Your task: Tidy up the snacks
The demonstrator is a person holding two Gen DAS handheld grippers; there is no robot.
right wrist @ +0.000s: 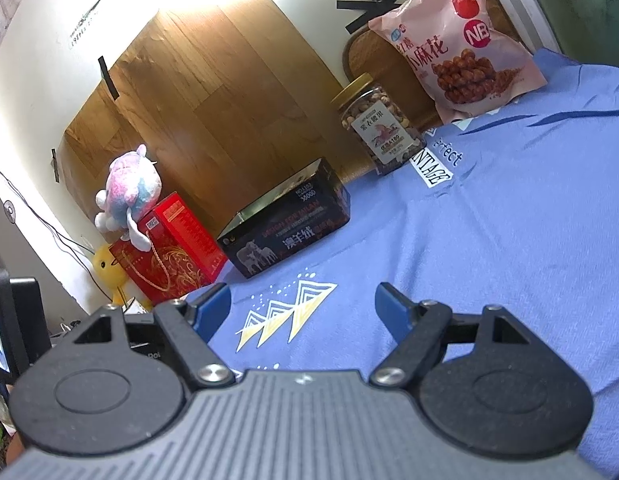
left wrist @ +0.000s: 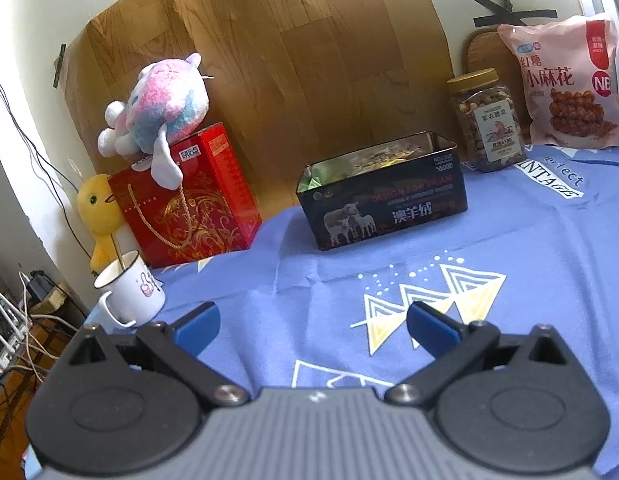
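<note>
the left gripper (left wrist: 313, 326) hangs over a blue cloth (left wrist: 509, 240) with its blue-padded jaws spread wide apart and nothing between them. the right gripper (right wrist: 303, 310) is the same: jaws well apart, only cloth showing in the gap.

the snacks sit along the far edge of the cloth. a black tin (left wrist: 383, 194) with sheep printed on its side stands open at the back, roughly in the middle, and some wrapped things lie inside it (too small to tell what they are). to its right, apart from it, a clear jar of nuts (left wrist: 487, 120) with a gold lid stands upright. further right, a pink snack bag (left wrist: 565, 80) leans back against a round wooden board (left wrist: 483, 52) that is propped on the wall. neither gripper touches any of these; all three are well ahead of the fingertips.

to the left of the tin a red gift box (left wrist: 189, 196) with a gold cord handle stands just off the cloth, with a pink and blue plush toy (left wrist: 161, 108) lying on top. a yellow duck toy (left wrist: 97, 212) peeks out beside the box, and a white mug (left wrist: 129, 288) stands near the left corner of the cloth, close to the left gripper's left finger. a sheet of wood-grain paper (left wrist: 289, 60) is taped to the wall behind it all.

in the right wrist view the same tin (right wrist: 287, 220), jar (right wrist: 379, 124) and bag (right wrist: 457, 40) show, tilted.
</note>
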